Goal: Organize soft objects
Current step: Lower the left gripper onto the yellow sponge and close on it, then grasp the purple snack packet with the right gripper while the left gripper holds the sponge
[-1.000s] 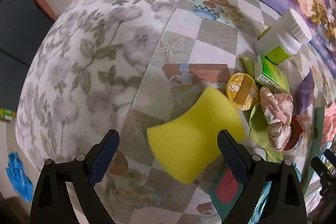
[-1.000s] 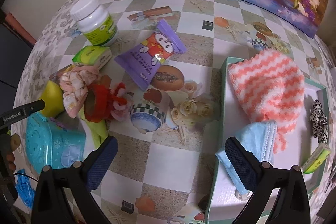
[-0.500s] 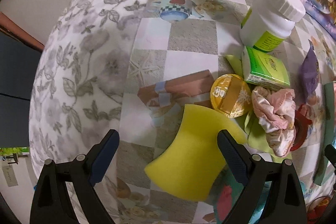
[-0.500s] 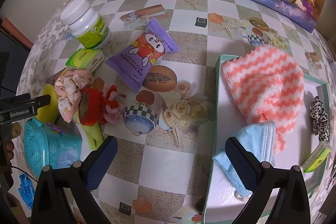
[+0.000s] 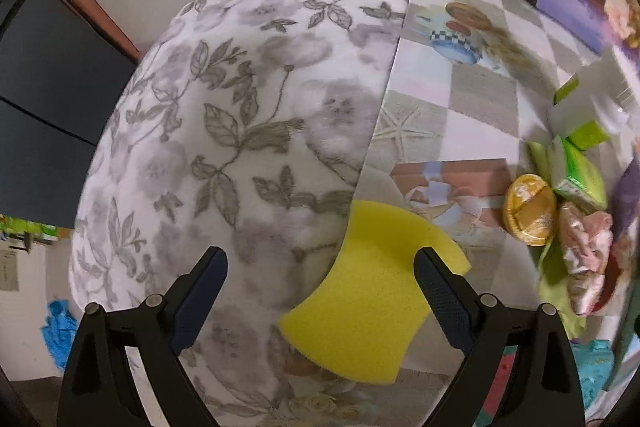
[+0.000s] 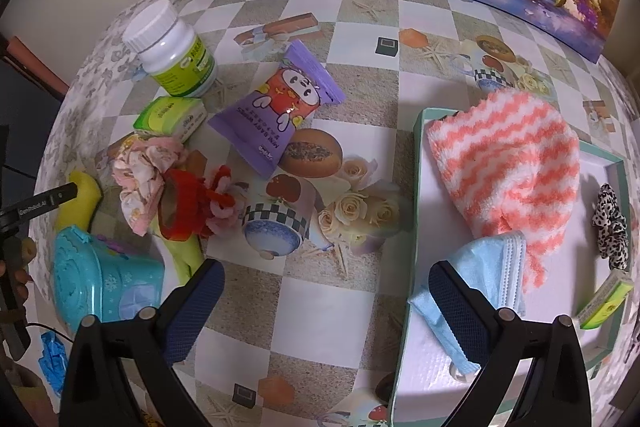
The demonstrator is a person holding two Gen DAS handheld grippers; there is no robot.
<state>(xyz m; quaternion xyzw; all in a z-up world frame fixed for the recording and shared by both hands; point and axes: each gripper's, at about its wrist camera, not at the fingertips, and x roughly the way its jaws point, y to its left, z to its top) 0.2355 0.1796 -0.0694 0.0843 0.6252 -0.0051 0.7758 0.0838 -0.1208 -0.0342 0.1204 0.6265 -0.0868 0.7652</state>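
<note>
Checkered oilcloth covers our table (image 6: 332,291), and between our left gripper's (image 5: 320,265) spread, empty fingers lies the yellow sponge (image 5: 372,291), nearer the right one. Closing off-centre could pinch only its corner and flick it into the clutter beyond; our right gripper (image 6: 326,277), fingers also released, hovers short of the tray (image 6: 416,187).

Both wrist views downward, sharing yellow sponge (image 5: 372,291).

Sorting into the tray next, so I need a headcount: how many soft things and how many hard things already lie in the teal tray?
Soft: 3 (striped towel, blue face mask, leopard scrunchie)
Hard: 1 (small green box)
Total: 4 in the teal tray
</note>
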